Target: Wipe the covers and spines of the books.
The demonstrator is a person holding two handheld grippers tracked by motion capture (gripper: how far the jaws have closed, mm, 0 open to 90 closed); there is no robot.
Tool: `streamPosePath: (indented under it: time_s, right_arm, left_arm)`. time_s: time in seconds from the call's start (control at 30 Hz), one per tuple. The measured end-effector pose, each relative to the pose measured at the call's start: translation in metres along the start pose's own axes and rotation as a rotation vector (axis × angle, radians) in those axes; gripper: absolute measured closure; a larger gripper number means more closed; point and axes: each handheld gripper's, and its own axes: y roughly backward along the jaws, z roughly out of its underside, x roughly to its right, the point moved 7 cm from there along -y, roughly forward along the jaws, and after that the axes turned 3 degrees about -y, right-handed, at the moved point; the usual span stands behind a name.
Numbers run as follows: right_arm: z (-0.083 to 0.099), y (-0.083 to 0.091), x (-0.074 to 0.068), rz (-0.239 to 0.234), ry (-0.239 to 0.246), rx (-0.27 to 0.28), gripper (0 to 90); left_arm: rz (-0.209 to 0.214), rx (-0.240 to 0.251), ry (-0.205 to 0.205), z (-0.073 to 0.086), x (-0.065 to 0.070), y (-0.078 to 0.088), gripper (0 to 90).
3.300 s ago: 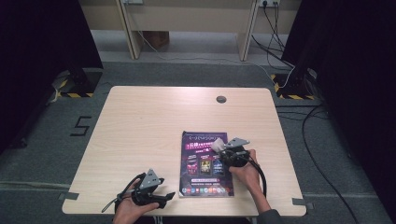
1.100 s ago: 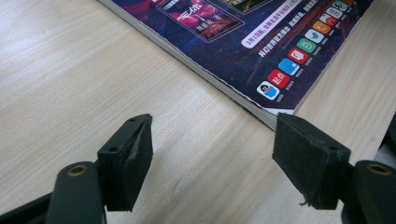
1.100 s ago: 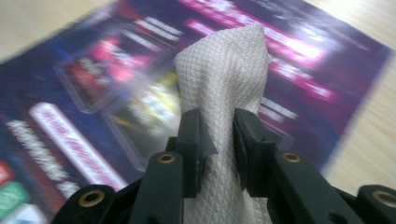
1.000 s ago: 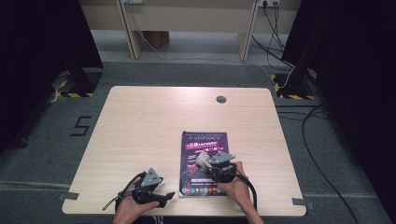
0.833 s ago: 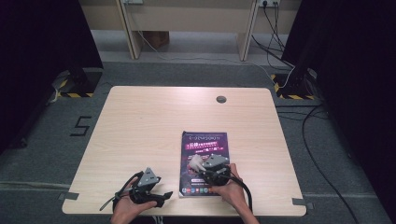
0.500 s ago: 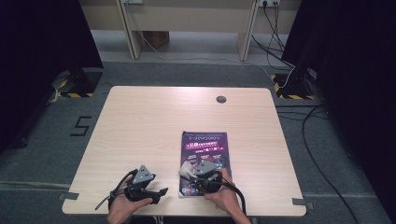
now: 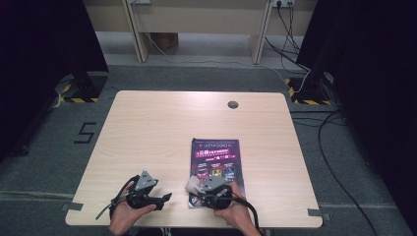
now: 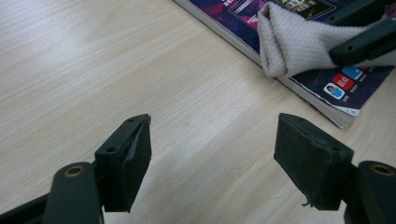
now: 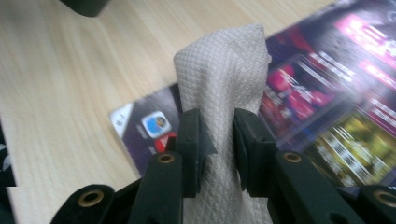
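With right gripper [image 7: 196, 187] jaws clamped on the folded cloth [image 9: 224, 88], wipe flat across the magazine [image 7: 219, 160] cover toward 12 o'clock, left gripper [image 8: 212, 163] jaws wide, empty.

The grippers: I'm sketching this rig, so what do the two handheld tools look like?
Both are black. The left gripper has two blocky jaws with flat dark pads on arms with brass-coloured rivets. The right gripper is built the same. In the high view each carries a grey three-cornered plate on top and trails a black cable. No sleeves show on the forearms.
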Motion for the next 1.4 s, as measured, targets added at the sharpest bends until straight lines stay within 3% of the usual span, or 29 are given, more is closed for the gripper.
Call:
streamPosePath:
  time_s: [0.37, 0.63, 0.73, 0.87, 1.23, 1.4]
  right_arm:
    - [0.03, 0.027, 0.067, 0.151, -0.134, -0.005, 73.1]
    - [0.043, 0.039, 0.102, 0.227, -0.204, -0.004, 73.6]
    - [0.045, 0.041, 0.108, 0.238, -0.228, 0.0, 73.6]
    - [0.045, 0.041, 0.101, 0.249, -0.198, -0.011, 73.3]
    - [0.025, 0.022, 0.056, 0.135, -0.117, 0.005, 73.0]
    - [0.011, 0.009, 0.025, 0.064, -0.061, 0.008, 72.9]
  left_arm:
    - [-0.005, -0.007, 0.001, 0.001, 0.001, 0.0, 26.8]
    - [-0.002, -0.008, -0.005, 0.001, 0.001, -0.001, 26.8]
    - [-0.004, -0.009, -0.003, 0.001, 0.001, -0.001, 26.8]
    - [-0.006, -0.006, -0.003, 0.001, 0.0, -0.001, 26.8]
    - [-0.02, 0.0, 0.005, -0.001, -0.004, 0.0, 26.8]
    - [-0.041, -0.004, 0.021, 0.0, -0.011, 0.001, 26.4]
